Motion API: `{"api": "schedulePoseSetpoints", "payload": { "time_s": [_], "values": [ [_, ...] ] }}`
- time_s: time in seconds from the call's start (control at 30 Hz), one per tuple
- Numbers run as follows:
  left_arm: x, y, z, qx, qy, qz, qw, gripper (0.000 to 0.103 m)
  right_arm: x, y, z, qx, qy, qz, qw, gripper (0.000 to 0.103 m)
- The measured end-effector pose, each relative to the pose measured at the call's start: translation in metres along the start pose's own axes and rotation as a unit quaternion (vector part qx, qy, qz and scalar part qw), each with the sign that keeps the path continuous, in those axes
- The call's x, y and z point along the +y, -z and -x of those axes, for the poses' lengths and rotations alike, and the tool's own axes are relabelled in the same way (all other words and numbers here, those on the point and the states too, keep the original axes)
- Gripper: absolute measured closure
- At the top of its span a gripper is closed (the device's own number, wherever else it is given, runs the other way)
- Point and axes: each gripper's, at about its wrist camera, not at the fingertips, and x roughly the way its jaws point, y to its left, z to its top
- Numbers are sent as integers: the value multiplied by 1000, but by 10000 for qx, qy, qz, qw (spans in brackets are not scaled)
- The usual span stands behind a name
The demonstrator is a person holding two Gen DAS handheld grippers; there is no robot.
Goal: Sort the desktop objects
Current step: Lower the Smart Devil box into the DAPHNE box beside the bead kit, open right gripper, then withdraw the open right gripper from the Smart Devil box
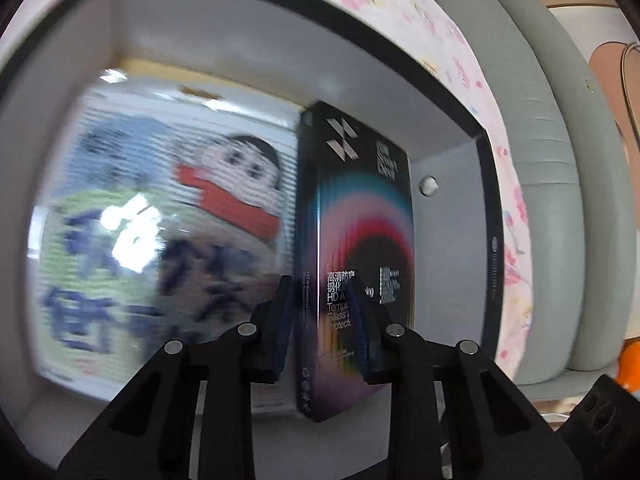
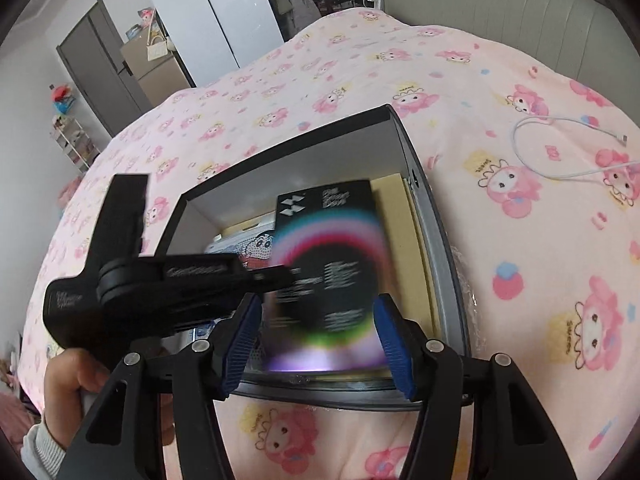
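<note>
A black screen-protector package with a rainbow arc is held on edge inside a grey open storage box. My left gripper is shut on the package's lower end. A cartoon-printed pack lies flat in the box to its left. In the right wrist view the package hangs over the box, with the left gripper gripping it from the left. My right gripper is open and empty, just above the box's near rim.
The box sits on a pink cartoon-print blanket. A white charging cable lies on the blanket at right. A padded grey-green headboard stands behind. A yellow liner shows inside the box.
</note>
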Motion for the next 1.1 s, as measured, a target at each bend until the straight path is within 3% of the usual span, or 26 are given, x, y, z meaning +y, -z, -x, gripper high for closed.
{"api": "schedulePoseSetpoints", "payload": {
  "time_s": [0.13,0.27,0.37,0.47,0.53,0.6,0.8,0.9,1.1],
  "values": [
    [-5,-10,-5,37,111,-33,9999,78,-3,-4,-6,-20,-32,1,10000,48],
    [0,-25,7,-411,126,146,9990,78,-2,-8,-8,-30,-48,-7,10000,48],
    [-6,-32,-4,-107,145,135,9997,78,-2,-9,-9,-53,24,-25,10000,48],
    [-20,-28,-18,202,63,-218,9995,74,0,-9,-10,-78,52,-4,10000,48],
    [-19,-26,-17,158,115,-232,9995,74,1,-8,-9,-86,55,-6,9999,48],
    [-15,-24,-7,3,276,-174,9995,74,2,-6,-8,-85,68,-13,9999,48],
    [-16,-2,46,-742,-65,-664,9950,74,3,-2,-1,-47,126,-165,9998,48],
    [-17,18,76,-1122,-219,-849,9898,74,11,2,10,-141,103,-152,9997,48],
    [-14,71,142,-1477,-403,-1386,9784,74,36,10,40,-382,-6,-8,9993,48]
  ]
}}
